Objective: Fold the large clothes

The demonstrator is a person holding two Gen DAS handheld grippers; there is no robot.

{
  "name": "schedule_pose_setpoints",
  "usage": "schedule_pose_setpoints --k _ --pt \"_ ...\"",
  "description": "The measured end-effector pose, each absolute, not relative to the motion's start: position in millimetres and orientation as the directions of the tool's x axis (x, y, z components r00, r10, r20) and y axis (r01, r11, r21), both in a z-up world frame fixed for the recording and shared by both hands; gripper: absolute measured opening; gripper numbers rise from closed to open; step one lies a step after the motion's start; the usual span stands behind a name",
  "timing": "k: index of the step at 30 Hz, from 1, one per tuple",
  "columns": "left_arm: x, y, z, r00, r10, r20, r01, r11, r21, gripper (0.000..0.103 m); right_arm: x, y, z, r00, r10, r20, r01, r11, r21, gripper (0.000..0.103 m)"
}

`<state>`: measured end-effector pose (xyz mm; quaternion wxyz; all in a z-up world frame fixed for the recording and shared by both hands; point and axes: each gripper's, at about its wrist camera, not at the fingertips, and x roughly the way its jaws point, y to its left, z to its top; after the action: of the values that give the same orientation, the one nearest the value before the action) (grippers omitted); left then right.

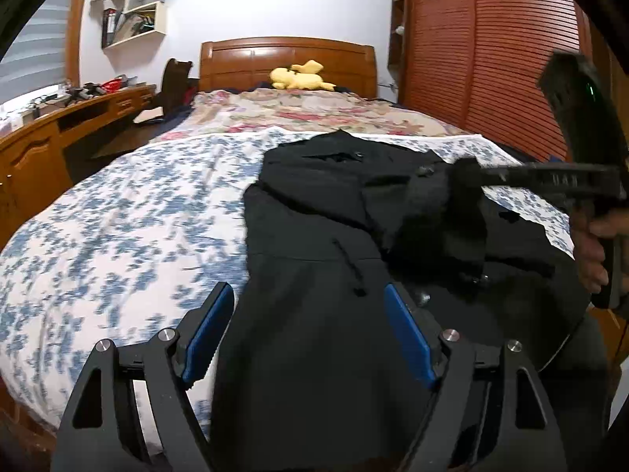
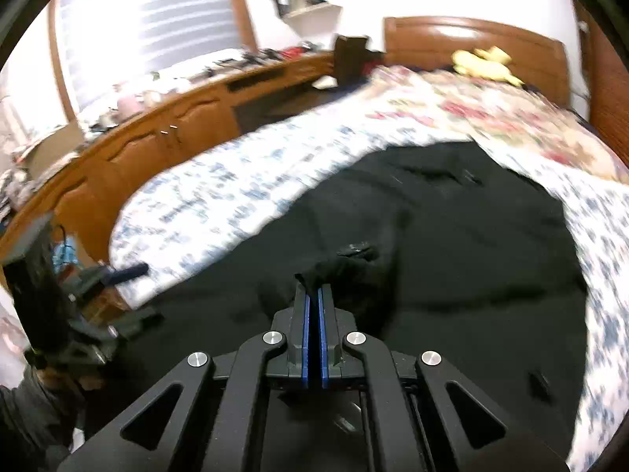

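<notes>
A large black garment [image 1: 314, 212] lies spread on the blue-and-white floral bedspread [image 1: 118, 216]. My left gripper [image 1: 308, 295] is open and empty, its blue pads on either side of the garment's near part just above it. My right gripper [image 1: 468, 175] comes in from the right in the left wrist view and holds a bunched fold of the garment lifted over its middle. In the right wrist view the right gripper [image 2: 313, 289] is shut on black cloth of the garment [image 2: 452, 236]. The left gripper [image 2: 129, 271] shows at the left there.
A wooden headboard [image 1: 287, 59] and a yellow plush toy [image 1: 300, 76] are at the far end of the bed. A wooden desk [image 1: 47, 133] with clutter runs along the left. A reddish slatted wardrobe [image 1: 491, 47] stands at the right.
</notes>
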<state>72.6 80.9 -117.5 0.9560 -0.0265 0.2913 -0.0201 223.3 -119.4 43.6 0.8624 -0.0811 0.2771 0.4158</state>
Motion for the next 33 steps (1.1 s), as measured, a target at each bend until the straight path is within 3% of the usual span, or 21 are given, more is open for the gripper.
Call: schedule_pose_setpoints --k 7,11,15,22,33 --pt "61 96 -110 0.835 -0.014 -0.55 -0.013 0.999 -0.045 0.079 218 -47 60 0.471 0.701 -0.536 -0.821 0.571 0.025 0.004" --pt "59 101 -106 0.837 -0.002 -0.547 -0.023 0.999 -0.039 0.079 222 -20 65 0.477 0.688 -0.546 -0.824 0.566 -0.007 0.01" --pt "60 101 -104 0.836 -0.002 -0.548 -0.025 0.999 -0.042 0.079 220 -25 78 0.508 0.69 -0.516 -0.816 0.577 -0.032 0.044" --pt "62 89 -100 0.834 -0.013 -0.551 -0.007 0.999 -0.034 0.079 198 -88 66 0.569 0.669 -0.477 -0.77 0.637 -0.025 0.045" --pt "80 72 -97 0.836 -0.001 -0.548 0.006 1.0 0.008 0.079 205 -168 34 0.64 0.564 -0.522 -0.652 0.758 0.019 0.045"
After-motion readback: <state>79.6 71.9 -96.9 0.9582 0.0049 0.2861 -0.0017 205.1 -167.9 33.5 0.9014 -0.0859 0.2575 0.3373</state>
